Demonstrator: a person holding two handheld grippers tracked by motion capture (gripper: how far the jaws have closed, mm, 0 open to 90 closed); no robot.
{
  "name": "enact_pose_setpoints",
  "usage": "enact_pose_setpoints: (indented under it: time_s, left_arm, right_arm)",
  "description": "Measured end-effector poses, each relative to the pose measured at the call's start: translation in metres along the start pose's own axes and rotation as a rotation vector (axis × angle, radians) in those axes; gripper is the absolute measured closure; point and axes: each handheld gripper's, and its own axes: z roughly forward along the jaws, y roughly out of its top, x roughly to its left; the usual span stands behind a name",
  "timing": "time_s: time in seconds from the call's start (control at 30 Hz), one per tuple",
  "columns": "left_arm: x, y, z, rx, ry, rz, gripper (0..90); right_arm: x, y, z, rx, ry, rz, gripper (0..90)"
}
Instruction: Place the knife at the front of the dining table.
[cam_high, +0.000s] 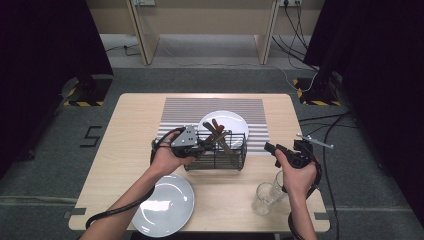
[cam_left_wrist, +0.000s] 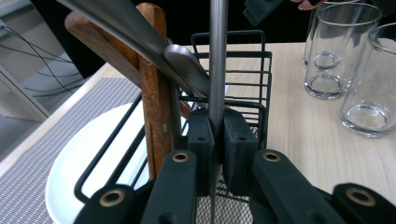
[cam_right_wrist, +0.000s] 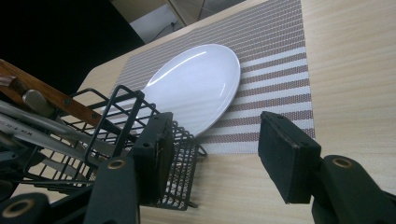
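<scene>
A black wire basket (cam_high: 222, 157) stands mid-table and holds wooden-handled (cam_left_wrist: 152, 88) and steel cutlery. My left gripper (cam_high: 204, 148) reaches into the basket from its left side. In the left gripper view that gripper (cam_left_wrist: 218, 128) is shut on a slim upright steel utensil handle (cam_left_wrist: 217, 60). My right gripper (cam_high: 270, 147) hovers to the right of the basket. Seen in its own view, it (cam_right_wrist: 224, 149) is open with nothing between its pads, and the basket's (cam_right_wrist: 121, 112) corner lies just behind one jaw.
A white plate (cam_high: 231, 120) lies on the striped placemat (cam_high: 185, 107) behind the basket. Another white plate (cam_high: 162, 202) sits near the front edge at the left. Two clear glasses (cam_high: 263, 198) (cam_high: 279, 182) stand at the front right, under the right hand.
</scene>
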Motion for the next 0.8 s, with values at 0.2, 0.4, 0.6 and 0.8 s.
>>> enact_pose_setpoints:
  time_s: [0.2, 0.4, 0.6, 0.8]
  left_arm:
    - [0.001, -0.001, -0.004, -0.031, 0.010, 0.000, 82.9]
    - [0.002, -0.001, -0.007, -0.052, 0.014, 0.006, 82.9]
    - [0.003, -0.002, -0.010, -0.071, 0.017, 0.002, 82.9]
    - [0.003, -0.001, -0.012, -0.095, 0.019, 0.003, 82.9]
  right_arm:
    - [0.000, 0.000, 0.000, 0.000, 0.001, 0.007, 45.6]
    - [0.000, 0.000, -0.001, -0.006, -0.001, 0.003, 45.8]
    - [0.001, 0.001, -0.003, -0.022, -0.004, -0.011, 45.8]
    - [0.003, 0.003, -0.007, -0.032, -0.005, -0.015, 45.9]
